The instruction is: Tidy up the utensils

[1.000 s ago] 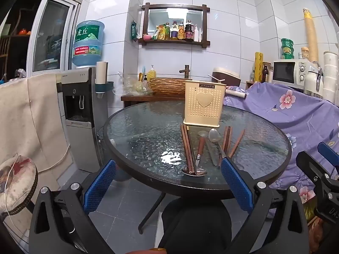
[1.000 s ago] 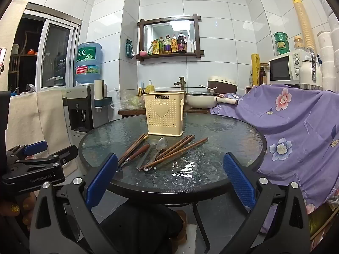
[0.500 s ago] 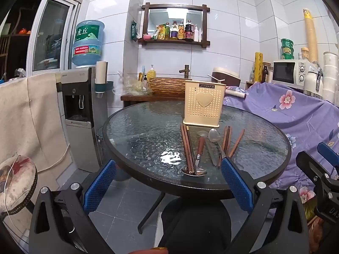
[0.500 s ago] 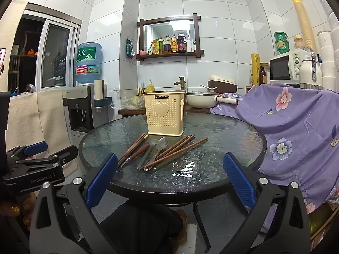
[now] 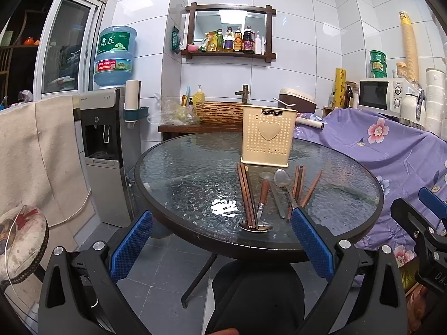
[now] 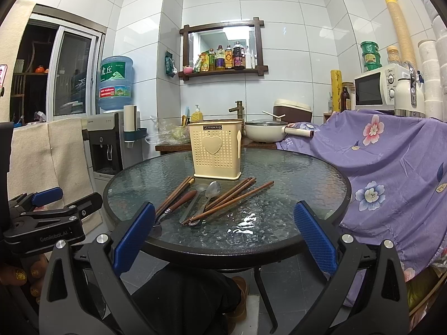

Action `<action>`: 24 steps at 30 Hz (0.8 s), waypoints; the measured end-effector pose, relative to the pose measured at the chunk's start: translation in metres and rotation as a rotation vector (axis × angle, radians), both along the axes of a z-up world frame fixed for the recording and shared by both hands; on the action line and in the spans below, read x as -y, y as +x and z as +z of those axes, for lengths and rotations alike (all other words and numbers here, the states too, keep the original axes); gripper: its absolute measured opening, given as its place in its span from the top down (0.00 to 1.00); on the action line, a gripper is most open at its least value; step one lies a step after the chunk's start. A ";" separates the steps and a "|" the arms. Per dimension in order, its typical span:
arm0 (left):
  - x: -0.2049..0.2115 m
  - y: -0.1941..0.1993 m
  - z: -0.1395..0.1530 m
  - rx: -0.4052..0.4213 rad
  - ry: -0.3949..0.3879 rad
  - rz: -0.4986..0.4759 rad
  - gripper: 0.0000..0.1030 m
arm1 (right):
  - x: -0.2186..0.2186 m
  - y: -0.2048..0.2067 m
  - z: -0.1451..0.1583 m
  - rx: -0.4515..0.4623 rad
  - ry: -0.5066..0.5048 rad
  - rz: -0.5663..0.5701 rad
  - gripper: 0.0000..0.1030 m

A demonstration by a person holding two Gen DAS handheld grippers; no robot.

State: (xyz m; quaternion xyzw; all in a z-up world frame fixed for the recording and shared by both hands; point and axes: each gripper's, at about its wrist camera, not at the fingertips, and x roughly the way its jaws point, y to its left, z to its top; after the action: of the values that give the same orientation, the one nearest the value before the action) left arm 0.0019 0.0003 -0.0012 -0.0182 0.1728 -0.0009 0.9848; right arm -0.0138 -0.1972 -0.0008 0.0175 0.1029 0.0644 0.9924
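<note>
Both the left gripper [image 5: 222, 241] and the right gripper [image 6: 223, 236] hang off the near edge of the round glass table [image 6: 293, 176] with jaws spread wide and holding nothing. Brown chopsticks [image 6: 237, 198], a wooden-handled spoon [image 5: 262, 195] and metal spoons [image 6: 211, 192] lie loose near that edge, just in front of the cream perforated utensil holder [image 6: 216, 150] standing upright mid-table.

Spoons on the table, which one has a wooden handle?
The leftmost spoon: reddish-brown wooden handle, bowl toward the table's near edge. The other spoons beside it are all metal.
</note>
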 end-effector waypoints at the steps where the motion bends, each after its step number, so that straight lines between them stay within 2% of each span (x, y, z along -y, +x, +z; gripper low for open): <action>1: 0.000 0.000 0.000 -0.001 -0.002 -0.001 0.06 | 0.000 0.000 0.000 0.000 0.000 -0.001 0.05; 24: 0.000 0.000 0.001 -0.002 -0.007 -0.006 0.06 | 0.003 0.000 -0.002 -0.005 0.005 -0.002 0.05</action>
State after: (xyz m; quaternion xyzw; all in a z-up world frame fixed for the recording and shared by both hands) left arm 0.0017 0.0008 0.0000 -0.0213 0.1737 -0.0043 0.9846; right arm -0.0134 -0.1997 -0.0027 0.0203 0.1051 0.0637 0.9922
